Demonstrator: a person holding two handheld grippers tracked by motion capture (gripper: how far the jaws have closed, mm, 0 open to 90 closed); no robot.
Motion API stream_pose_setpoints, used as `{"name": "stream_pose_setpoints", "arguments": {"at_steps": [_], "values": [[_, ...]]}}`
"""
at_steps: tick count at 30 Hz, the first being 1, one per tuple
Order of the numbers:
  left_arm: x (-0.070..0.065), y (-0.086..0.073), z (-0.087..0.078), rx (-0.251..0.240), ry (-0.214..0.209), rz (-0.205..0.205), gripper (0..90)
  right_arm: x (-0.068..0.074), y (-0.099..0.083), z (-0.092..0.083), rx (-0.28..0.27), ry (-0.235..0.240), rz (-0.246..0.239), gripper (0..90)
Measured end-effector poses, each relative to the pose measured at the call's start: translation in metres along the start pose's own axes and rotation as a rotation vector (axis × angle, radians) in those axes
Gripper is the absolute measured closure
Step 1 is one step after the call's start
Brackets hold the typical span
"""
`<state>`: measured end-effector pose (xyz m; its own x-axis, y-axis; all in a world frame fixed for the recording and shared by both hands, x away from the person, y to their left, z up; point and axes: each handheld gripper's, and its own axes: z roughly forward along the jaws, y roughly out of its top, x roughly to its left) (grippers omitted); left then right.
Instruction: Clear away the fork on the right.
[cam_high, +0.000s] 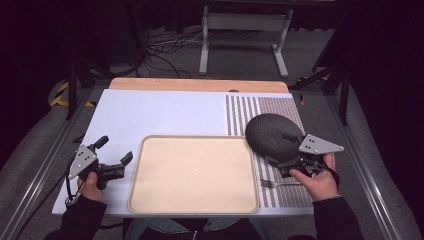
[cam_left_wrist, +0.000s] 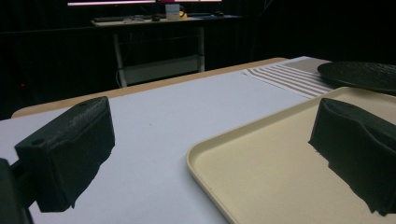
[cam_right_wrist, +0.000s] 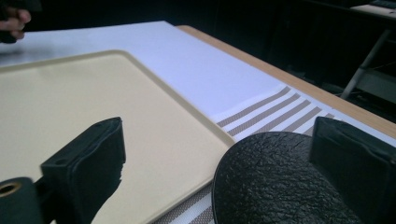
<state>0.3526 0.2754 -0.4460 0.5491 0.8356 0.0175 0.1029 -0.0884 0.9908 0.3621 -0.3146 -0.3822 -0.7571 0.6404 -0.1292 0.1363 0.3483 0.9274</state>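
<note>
A beige tray (cam_high: 194, 172) lies empty at the table's front centre. To its right, a black textured plate (cam_high: 272, 135) rests on a striped placemat (cam_high: 250, 107). My right gripper (cam_high: 285, 159) is at the plate's near edge. In the right gripper view it (cam_right_wrist: 219, 177) is open, with the plate's rim (cam_right_wrist: 275, 182) between the jaws and the tray (cam_right_wrist: 70, 93) to the left. My left gripper (cam_high: 116, 150) is open by the tray's left edge with nothing in it. In the left gripper view it (cam_left_wrist: 215, 158) straddles the tray's corner (cam_left_wrist: 261, 186), and the plate (cam_left_wrist: 359, 74) is farther off.
A metal fork (cam_high: 277, 184) lies on the placemat in front of the plate, close to the right hand. A white mat (cam_high: 160, 112) covers the table behind the tray. Beyond the table's wooden far edge (cam_high: 200, 85) are cables and a desk frame (cam_high: 245, 30).
</note>
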Motion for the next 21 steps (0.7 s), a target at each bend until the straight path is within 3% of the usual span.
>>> {"name": "stream_pose_setpoints", "arguments": {"at_steps": [1, 11, 21], "values": [[0.000, 0.000, 0.000, 0.000, 0.000, 0.000, 0.4, 0.000, 0.000, 0.000, 0.000, 0.000, 0.000, 5.6], [0.000, 0.000, 0.001, 0.004, 0.000, 0.006, 0.4, -0.006, 0.019, -0.004, 0.184, 0.053, -0.097, 6.6], [0.000, 0.000, 0.001, 0.005, 0.000, 0.008, 0.4, -0.008, 0.026, -0.002, 0.316, 0.084, -0.153, 6.6]]}}
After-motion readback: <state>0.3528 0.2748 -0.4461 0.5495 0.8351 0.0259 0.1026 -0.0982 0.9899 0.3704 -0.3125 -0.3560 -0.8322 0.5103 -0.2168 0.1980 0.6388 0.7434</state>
